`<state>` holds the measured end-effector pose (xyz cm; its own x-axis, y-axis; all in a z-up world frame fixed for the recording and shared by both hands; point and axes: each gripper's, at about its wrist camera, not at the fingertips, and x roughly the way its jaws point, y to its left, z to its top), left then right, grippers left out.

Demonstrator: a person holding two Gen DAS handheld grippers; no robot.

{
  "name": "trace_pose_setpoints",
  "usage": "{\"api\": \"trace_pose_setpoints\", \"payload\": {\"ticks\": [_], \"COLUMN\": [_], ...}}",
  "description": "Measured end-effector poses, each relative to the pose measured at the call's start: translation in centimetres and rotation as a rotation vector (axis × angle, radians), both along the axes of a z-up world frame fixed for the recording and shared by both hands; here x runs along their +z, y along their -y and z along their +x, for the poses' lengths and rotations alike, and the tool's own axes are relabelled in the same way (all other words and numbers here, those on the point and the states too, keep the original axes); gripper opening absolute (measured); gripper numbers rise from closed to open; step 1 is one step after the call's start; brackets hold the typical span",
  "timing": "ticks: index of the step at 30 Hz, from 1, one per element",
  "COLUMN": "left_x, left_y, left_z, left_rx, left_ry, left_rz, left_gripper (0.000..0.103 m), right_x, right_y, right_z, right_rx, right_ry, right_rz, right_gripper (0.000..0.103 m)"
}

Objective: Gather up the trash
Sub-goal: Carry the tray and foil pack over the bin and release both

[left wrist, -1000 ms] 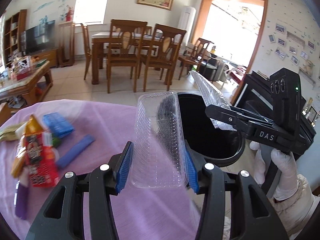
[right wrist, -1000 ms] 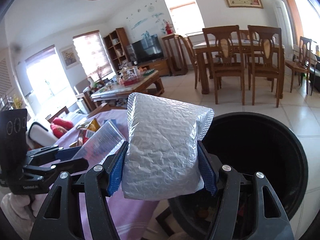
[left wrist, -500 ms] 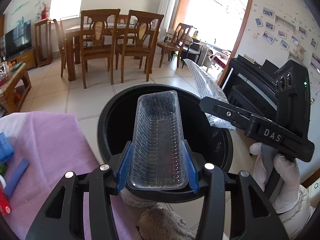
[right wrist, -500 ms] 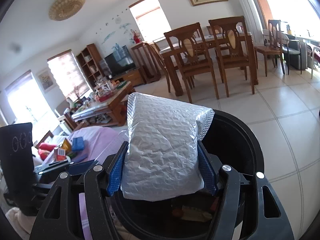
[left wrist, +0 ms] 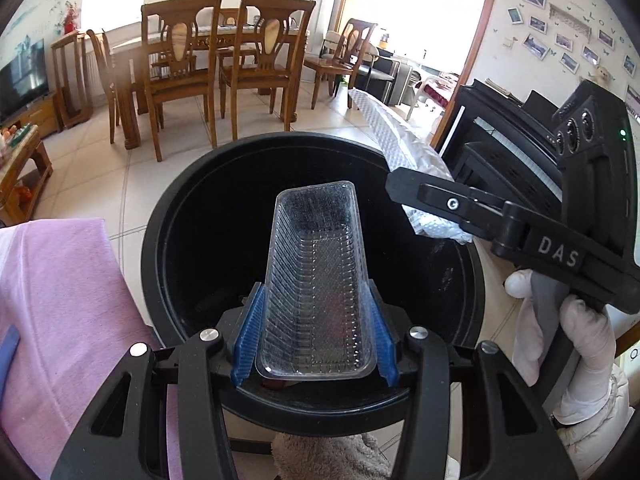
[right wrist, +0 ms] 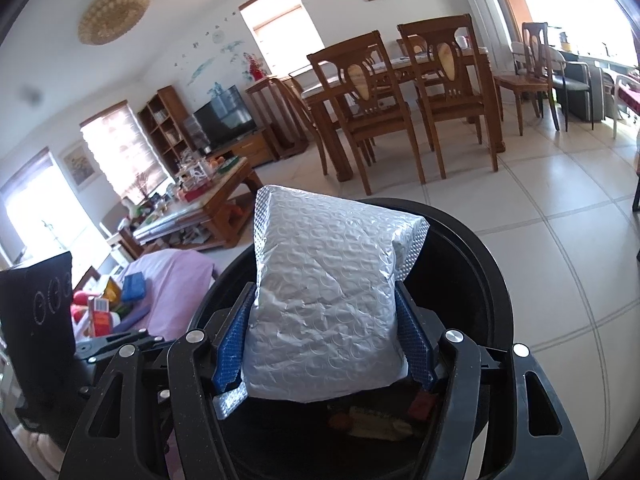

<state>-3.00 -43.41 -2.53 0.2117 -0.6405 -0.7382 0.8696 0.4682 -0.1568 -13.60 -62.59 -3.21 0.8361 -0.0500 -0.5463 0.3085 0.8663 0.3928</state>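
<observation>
1. Two grippers hang over one black bin [left wrist: 188,216], each clamped on a piece of trash.
2. Left gripper [left wrist: 316,336]: its blue pads [left wrist: 250,332] press both long sides of a clear plastic tray [left wrist: 316,280]. The tray lies lengthwise between the fingers, near end at the pads, far end reaching out past them over the dark inside of the bin.
3. Right gripper [right wrist: 324,344]: its blue pads [right wrist: 414,340] squeeze a silver bubble mailer [right wrist: 328,288] from both sides. The mailer stands up out of the jaws, its top rising above the bin's far rim [right wrist: 480,248], its lower edge sagging just under the pads.
4. Seen from the left wrist, the right gripper [left wrist: 408,188] comes in from the right, held by a gloved hand [left wrist: 576,344], with the mailer [left wrist: 404,156] sticking up over the bin's right edge.
5. Seen from the right wrist, some trash [right wrist: 380,420] lies at the bottom of the bin under the mailer.
6. Beside the bin, on its left, is a table with a pink cloth [left wrist: 60,300]; more packets [right wrist: 108,304] lie on the cloth in the right wrist view.
7. Tray and mailer are apart, neither touching the bin.
</observation>
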Motion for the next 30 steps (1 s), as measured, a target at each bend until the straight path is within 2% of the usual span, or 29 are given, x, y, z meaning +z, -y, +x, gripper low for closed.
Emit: {"api": "trace_pose_setpoints", "payload": {"ticks": [10,12,13,14,17,20,25,30], "left_x": [-0.3,-0.2,-0.1,0.0,0.3,0.3,0.8,1.6], "left_y": [0.7,0.8,1.0,0.9,0.7,0.4,-0.3,-1.7], "left_z": [0.2,0.1,0.0,0.0,0.0,-0.2,-0.5,-0.7], "left_rx": [-0.003,0.001,0.010,0.014,0.011,0.019,0.033,0.048], "left_ry": [0.000,0.002,0.006,0.010,0.013,0.025,0.057,0.090], "left_rz": [0.018,0.023,0.022,0.015,0.001,-0.001,-0.004,-0.021], "left_gripper": [0.050,0.057,0.067,0.071,0.073,0.079,0.093,0.098], "right_x": [0.1,0.2,0.2,0.2,0.2,0.5,1.1,1.2], "right_y": [-0.4,-0.3,-0.3,-0.3,-0.4,-0.3,-0.6,-1.2], "right_z": [0.8,0.8,0.7,0.7,0.7,0.4,0.1,0.5], "right_rx": [0.001,-0.003,-0.007,-0.007,-0.013,-0.025,-0.039,-0.024], "right_ry": [-0.008,-0.011,-0.010,-0.009,-0.009,0.000,0.023,0.024], "right_rz": [0.005,0.004,0.003,0.004,0.003,0.006,-0.003,0.004], "right_gripper": [0.071,0.074,0.074,0.074,0.075,0.079,0.095,0.098]}}
